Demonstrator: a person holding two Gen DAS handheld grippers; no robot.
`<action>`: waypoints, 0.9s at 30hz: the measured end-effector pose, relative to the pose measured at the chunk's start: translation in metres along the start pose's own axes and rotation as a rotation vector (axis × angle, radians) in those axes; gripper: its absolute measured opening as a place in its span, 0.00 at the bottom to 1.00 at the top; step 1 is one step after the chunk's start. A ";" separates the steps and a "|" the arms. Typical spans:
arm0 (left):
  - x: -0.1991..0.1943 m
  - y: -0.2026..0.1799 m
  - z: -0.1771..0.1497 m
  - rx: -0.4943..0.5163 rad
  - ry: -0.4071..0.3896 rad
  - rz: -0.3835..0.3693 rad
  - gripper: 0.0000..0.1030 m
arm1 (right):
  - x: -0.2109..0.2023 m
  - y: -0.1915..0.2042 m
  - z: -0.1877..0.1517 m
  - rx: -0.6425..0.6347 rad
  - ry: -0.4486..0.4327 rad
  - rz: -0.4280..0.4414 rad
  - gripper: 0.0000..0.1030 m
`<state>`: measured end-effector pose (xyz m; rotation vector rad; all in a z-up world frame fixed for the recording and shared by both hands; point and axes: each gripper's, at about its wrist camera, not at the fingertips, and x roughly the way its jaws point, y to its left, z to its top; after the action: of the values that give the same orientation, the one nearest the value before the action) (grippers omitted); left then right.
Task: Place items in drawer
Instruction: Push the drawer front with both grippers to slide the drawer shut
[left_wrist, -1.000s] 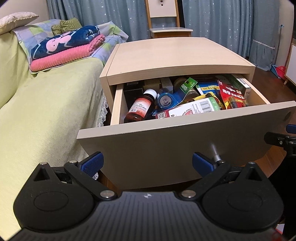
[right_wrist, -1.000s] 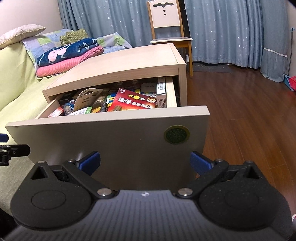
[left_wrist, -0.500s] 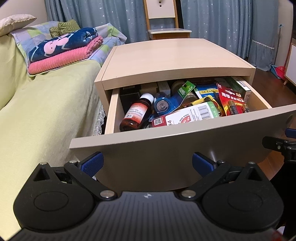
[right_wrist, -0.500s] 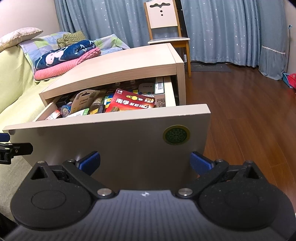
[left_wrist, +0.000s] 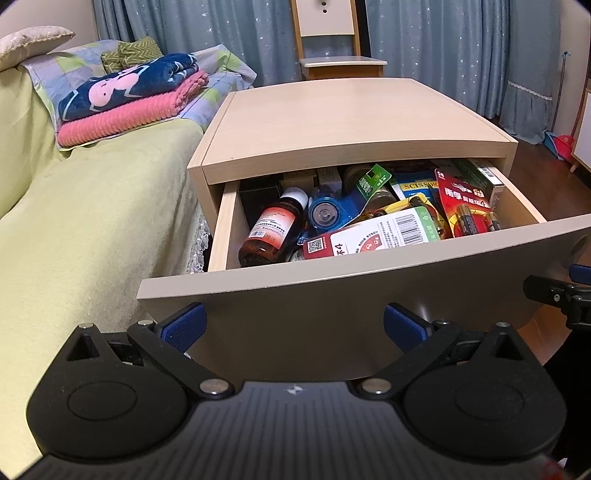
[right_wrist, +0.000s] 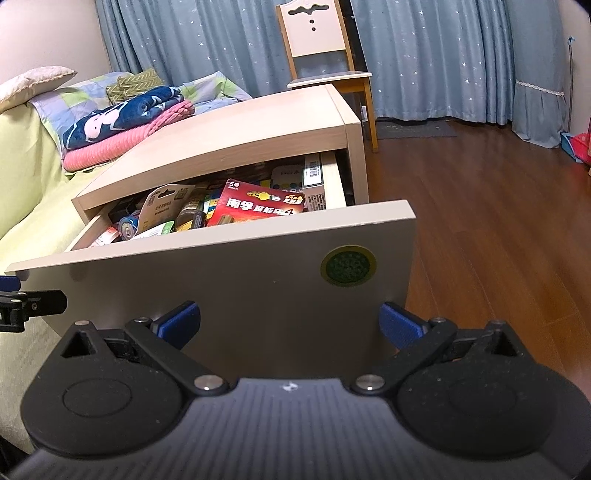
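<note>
The drawer (left_wrist: 332, 295) front was smooth matt wood laminate; the floor (right_wrist: 498, 221) glossy wood. The bottle (left_wrist: 271, 230) looked like shiny amber plastic, the blanket (left_wrist: 122, 118) ribbed pink cloth.

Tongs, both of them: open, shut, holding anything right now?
Left tongs: open, holding nothing, in front of the drawer front.
Right tongs: open, holding nothing, facing the same panel.

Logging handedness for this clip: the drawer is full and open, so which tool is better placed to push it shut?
Probably left. The left tool faces the drawer front near its middle; the right tool sits toward its right end. Both are open and empty.
</note>
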<state>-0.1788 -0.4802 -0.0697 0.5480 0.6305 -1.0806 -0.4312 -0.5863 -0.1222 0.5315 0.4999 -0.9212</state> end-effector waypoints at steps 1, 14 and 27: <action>0.001 0.000 0.000 0.000 0.000 0.000 0.99 | 0.001 0.000 0.000 0.002 0.000 0.001 1.00; 0.006 -0.002 0.003 0.000 0.000 0.006 0.99 | 0.008 0.001 0.002 0.036 0.000 0.007 0.99; 0.014 -0.002 0.010 -0.005 0.000 0.010 0.99 | 0.019 0.003 0.006 0.056 -0.003 0.014 0.99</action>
<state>-0.1736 -0.4969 -0.0725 0.5465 0.6297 -1.0697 -0.4181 -0.6003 -0.1283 0.5834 0.4682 -0.9242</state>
